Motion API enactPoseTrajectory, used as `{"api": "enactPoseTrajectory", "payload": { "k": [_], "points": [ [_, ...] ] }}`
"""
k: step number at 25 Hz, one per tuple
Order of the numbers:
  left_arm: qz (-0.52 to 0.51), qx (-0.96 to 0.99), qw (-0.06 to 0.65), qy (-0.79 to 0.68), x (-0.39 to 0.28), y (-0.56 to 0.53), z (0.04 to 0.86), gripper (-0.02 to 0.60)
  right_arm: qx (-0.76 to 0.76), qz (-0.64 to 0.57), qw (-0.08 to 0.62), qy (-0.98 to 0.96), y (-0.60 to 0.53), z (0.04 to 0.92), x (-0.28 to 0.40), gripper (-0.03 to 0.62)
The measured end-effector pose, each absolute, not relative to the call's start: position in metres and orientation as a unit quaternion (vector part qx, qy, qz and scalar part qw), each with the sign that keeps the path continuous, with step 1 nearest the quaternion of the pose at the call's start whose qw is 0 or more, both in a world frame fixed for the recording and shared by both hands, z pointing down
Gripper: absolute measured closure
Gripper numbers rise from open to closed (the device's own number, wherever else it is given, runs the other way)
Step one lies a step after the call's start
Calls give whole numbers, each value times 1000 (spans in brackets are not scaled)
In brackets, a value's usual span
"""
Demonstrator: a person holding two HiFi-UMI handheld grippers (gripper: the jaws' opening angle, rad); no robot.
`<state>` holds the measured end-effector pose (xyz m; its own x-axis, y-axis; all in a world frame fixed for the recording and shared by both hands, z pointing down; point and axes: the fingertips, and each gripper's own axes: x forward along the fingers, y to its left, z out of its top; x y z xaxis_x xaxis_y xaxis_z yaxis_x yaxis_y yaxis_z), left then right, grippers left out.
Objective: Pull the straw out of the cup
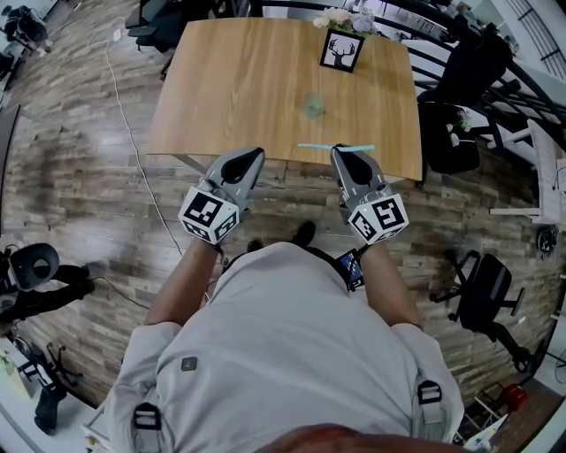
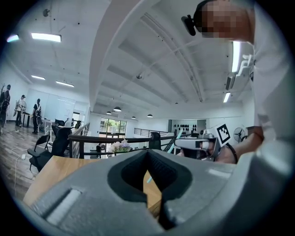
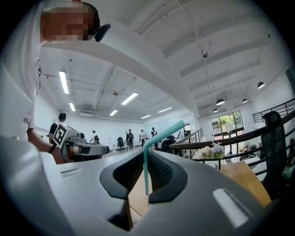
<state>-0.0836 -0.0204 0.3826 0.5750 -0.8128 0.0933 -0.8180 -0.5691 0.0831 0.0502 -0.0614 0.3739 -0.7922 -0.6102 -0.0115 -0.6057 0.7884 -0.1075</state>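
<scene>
Grey shirt, bare arms. From the head view we've got the left forearm (image 1: 181,274) and the right forearm (image 1: 391,287) both stretched forward, side by side. The left hand-held gripper (image 1: 254,156) and the right hand-held gripper (image 1: 343,150) both point level at the near edge of the wooden bench (image 1: 239,88). The marker cubes sit at the back ends, right over the hands, so we can't really make out the hands themselves.

The straw (image 1: 336,147) is teal, thin and one of the bendy kind. In the right gripper view its lower part stands upright between the jaws, and the top part kinks off up and to the right. From the head view it lies crosswise right along the near edge of the bench. It's out of the cup (image 1: 313,106), a pale see-through thing standing further in on the bench, clearly apart from the straw.

The right hand-held gripper has its jaws nearly together and clamped on the straw, with the pads pressing it from both sides below the bend. The left hand-held gripper has its jaws together, and all we see past them is a thin wedge of bench showing through under the tips. It sits beside the right one, apart from it and not touching the straw or the cup.

At the far edge of the bench we can also see a framed deer picture (image 1: 341,50) and some flowers (image 1: 347,19).
</scene>
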Motion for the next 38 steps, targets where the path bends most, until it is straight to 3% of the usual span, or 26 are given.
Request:
{"api": "enactPoseTrajectory", "payload": {
  "k": [17,38],
  "points": [
    [2,901,37,-433,-162,78,372,578,-346,-20,16,938,59,358,-24,557],
    [-6,904,32,-427,-179,103,371,578,-346,-5,12,938,96,344,-43,557]
  ]
}}
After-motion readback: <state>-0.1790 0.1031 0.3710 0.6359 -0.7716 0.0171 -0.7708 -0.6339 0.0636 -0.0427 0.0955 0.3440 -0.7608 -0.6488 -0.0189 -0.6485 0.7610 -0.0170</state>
